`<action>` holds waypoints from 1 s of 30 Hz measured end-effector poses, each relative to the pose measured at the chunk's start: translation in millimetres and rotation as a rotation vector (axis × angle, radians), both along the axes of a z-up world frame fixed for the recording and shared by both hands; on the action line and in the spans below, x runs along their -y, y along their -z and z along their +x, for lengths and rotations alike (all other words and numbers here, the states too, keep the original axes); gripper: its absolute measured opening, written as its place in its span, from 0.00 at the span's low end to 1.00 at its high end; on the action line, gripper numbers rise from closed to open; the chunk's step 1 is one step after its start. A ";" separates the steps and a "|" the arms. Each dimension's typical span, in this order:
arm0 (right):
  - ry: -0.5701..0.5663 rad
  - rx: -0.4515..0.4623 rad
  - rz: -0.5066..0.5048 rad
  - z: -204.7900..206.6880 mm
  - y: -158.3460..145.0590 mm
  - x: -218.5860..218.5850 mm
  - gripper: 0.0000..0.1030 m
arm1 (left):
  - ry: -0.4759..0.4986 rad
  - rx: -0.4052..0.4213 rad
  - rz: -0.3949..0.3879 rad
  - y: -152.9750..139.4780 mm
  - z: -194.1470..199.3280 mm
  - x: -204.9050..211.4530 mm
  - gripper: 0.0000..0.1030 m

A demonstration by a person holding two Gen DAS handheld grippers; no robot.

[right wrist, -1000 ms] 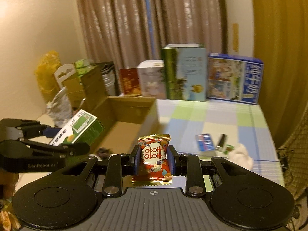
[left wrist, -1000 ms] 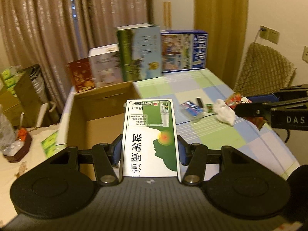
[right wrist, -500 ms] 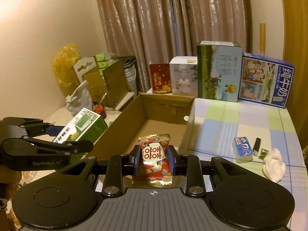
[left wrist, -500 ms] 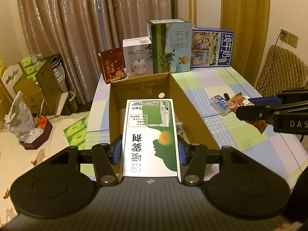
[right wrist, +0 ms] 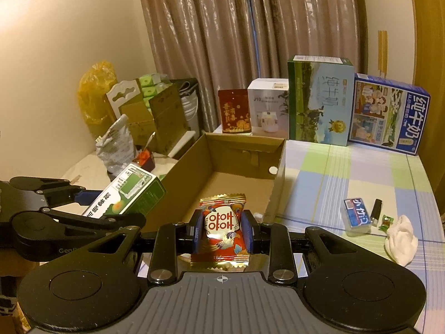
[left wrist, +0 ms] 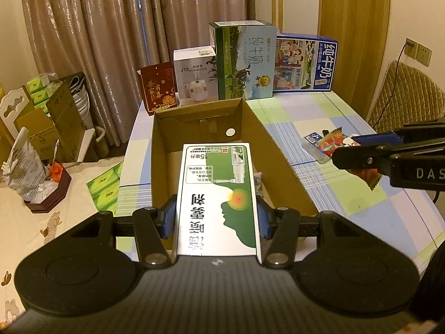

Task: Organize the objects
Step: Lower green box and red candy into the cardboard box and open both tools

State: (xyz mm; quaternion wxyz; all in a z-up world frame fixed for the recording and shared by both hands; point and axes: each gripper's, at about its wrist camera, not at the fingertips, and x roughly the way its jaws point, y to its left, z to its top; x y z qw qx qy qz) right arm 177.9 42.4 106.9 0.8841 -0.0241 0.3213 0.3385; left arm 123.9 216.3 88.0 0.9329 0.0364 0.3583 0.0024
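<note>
Checked tablecloth covers the table (right wrist: 361, 167); I note my left gripper (left wrist: 217, 217) jaws clamp a green-white medicine box (left wrist: 217, 197) over the open cardboard box (left wrist: 278, 153), right gripper (right wrist: 222, 229) jaws clamp a red candy packet (right wrist: 221, 228) at its near edge.

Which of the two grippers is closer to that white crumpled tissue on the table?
Right. The right gripper, shut on the candy packet, sits just left of the tissue. The left gripper, holding the medicine box, is over the cardboard box.
</note>
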 end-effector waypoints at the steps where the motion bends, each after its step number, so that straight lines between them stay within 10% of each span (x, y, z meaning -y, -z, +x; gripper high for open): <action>1: 0.001 -0.001 0.000 0.5 0.4 -0.2 0.26 | 0.001 -0.001 0.000 0.3 0.9 -0.2 0.49; 30: 0.058 -0.132 0.034 96.9 29.3 -40.5 0.26 | -0.019 -0.060 -0.055 26.2 99.9 -51.1 0.49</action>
